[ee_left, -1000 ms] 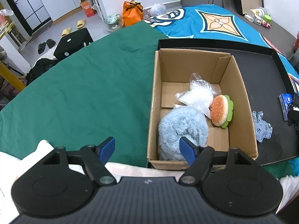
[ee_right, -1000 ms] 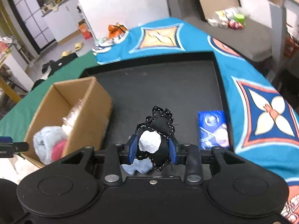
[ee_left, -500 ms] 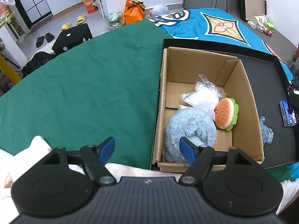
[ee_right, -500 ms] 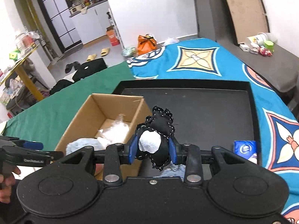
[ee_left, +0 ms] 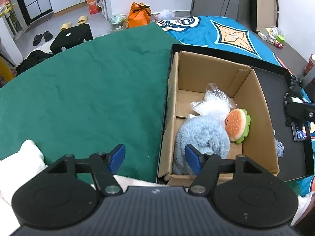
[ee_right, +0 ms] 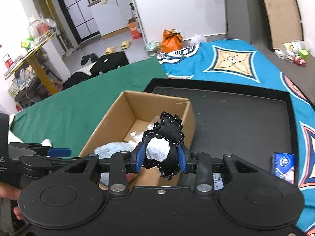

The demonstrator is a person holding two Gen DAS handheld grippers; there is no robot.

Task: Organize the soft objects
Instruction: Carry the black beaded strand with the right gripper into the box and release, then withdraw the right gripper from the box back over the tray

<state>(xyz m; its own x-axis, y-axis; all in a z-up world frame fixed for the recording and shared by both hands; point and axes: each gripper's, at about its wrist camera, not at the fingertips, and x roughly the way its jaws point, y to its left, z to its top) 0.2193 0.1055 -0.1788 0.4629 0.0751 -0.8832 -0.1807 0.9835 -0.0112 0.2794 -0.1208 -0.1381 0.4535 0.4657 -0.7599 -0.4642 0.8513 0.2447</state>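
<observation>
A surface is seen draped half in dark green cloth and half in a turquoise patterned blanket. A shallow black tray is laid across both, and an open brown cardboard box is set in its left end. A fluffy pale-blue plush, a hamburger-shaped plush and a clear plastic bag are held in the box. The right hand-held gripper is clamped on a black stitched plush with a white patch, held above the box's near right corner. The left hand-held gripper is closing, with nothing between its jaws. Slippers and an orange bag are left on the grey floor beyond.
</observation>
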